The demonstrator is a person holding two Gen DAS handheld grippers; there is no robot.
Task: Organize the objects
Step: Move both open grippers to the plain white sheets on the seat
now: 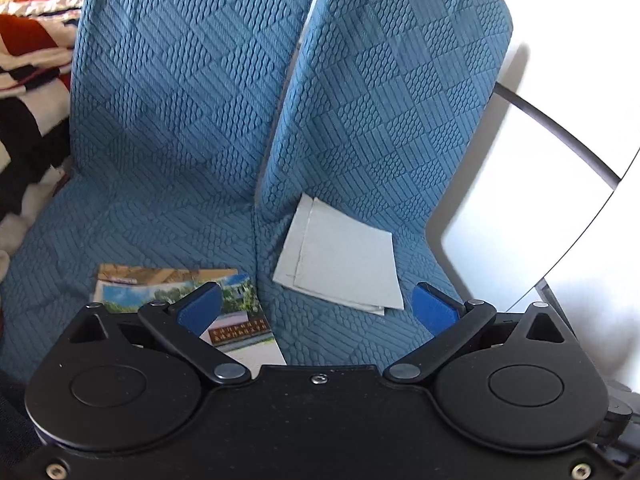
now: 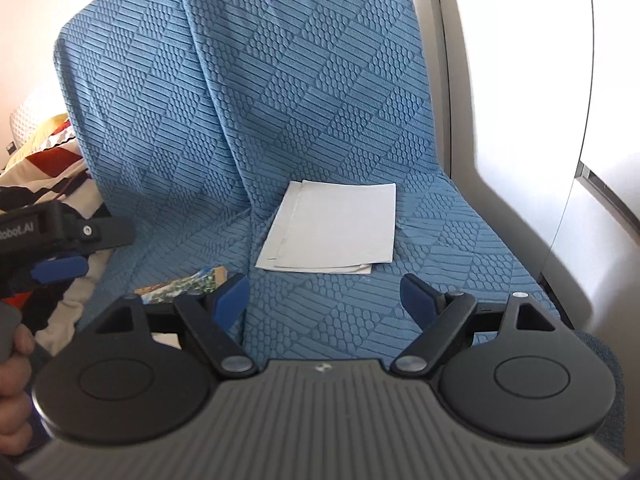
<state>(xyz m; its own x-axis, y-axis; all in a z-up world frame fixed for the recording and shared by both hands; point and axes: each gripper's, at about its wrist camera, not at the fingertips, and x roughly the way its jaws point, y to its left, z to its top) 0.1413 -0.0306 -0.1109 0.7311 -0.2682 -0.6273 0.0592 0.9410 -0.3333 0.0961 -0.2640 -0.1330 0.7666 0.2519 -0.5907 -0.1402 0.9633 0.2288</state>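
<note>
We see two seats under a blue quilted cover [image 1: 168, 120], and we take the right-hand seat cushion [image 2: 360, 312] as our landmark. On it, toward its back where cushion meets backrest, lies a stack of white paper sheets [image 1: 342, 258], flat, with the lower sheets peeking out along the left and bottom edges. We can read no writing on the top sheet.

To the left of that cushion, across the seam, a printed brochure [image 1: 176, 286] with landscape photographs rests on the neighbouring seat. It carries a brown sign panel with pale characters, too small and blurred for us to read. From the right wrist view only its corner [image 2: 192, 284] shows.

Our left gripper [image 1: 318, 308] hovers over the seam between the seats, its blue-padded fingers spread wide and holding nothing; the left finger overlaps the brochure in view. Our right gripper [image 2: 324, 296] hangs above the front of the landmark cushion, fingers likewise wide apart and empty, the papers beyond them.

In the right wrist view, the left tool's side bears the partial lettering "obot.AI". A striped blanket [image 1: 28, 92] sits far left of the seats.
</note>
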